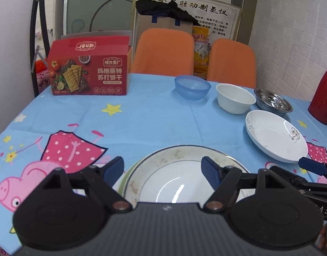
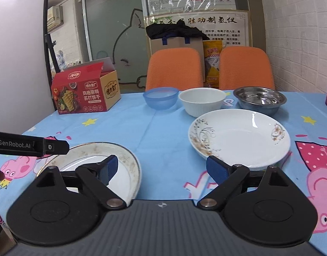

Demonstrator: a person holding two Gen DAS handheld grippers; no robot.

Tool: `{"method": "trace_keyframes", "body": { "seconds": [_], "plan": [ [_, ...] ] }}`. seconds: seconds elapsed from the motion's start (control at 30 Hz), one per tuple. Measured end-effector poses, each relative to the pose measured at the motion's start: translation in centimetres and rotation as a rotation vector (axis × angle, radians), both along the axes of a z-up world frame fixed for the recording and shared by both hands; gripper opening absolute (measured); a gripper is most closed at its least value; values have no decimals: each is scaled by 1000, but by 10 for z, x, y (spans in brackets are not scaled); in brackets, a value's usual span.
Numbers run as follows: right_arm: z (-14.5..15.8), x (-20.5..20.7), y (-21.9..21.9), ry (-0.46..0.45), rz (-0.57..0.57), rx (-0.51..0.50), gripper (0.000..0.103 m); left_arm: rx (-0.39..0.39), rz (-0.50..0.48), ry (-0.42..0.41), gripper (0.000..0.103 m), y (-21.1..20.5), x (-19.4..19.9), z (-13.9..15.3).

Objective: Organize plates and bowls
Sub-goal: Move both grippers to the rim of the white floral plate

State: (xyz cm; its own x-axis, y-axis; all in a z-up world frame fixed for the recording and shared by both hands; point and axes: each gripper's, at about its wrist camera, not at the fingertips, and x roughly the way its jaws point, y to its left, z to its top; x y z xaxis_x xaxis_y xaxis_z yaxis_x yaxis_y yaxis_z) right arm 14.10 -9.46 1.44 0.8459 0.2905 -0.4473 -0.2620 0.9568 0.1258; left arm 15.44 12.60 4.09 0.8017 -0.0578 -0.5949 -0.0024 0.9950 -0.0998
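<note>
Nearest, the left gripper [image 1: 162, 169] hangs with jaws apart over the gold-rimmed plate [image 1: 174, 170] at the table's near edge. The right gripper [image 2: 161, 167], jaws also spread and holding nothing, sits just before the floral plate [image 2: 240, 137]. Farther back stand a blue plastic bowl [image 2: 160, 97], a white bowl [image 2: 203, 101] and a steel bowl [image 2: 259, 99]; a red cracker box [image 1: 88, 72] occupies the far left corner.

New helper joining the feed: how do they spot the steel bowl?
Find the blue tablecloth and the row of three bowls along its far edge, before the orange chairs. The steel bowl ends the row on the right, beside the white bowl; it alone is shiny metal.
</note>
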Motion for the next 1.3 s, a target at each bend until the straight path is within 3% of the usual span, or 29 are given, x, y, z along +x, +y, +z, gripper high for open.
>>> {"method": "trace_keyframes", "body": {
  "seconds": [0.37, 0.67, 0.83, 0.97, 1.13, 1.3],
  "plan": [
    [-3, 11, -90, 24, -217, 22, 103, 43, -97, 3, 74, -52, 32, 8],
    [-7, 47, -116, 49, -247, 44, 103, 79, -133, 37, 74, -78, 73, 8],
    [-9, 70, -122, 53, -240, 60, 103, 48, -173, 95, 75, -87, 107, 6],
    [-11, 83, -124, 67, -234, 54, 103, -38, -214, 158, 74, -95, 140, 0],
    [-19, 101, -124, 119, -238, 31, 103, -89, -233, 283, 74, -115, 184, -21],
    [-26, 113, -119, 163, -207, 7, 103, -76, -284, 298, 73, -134, 197, -28]
  ]
}}
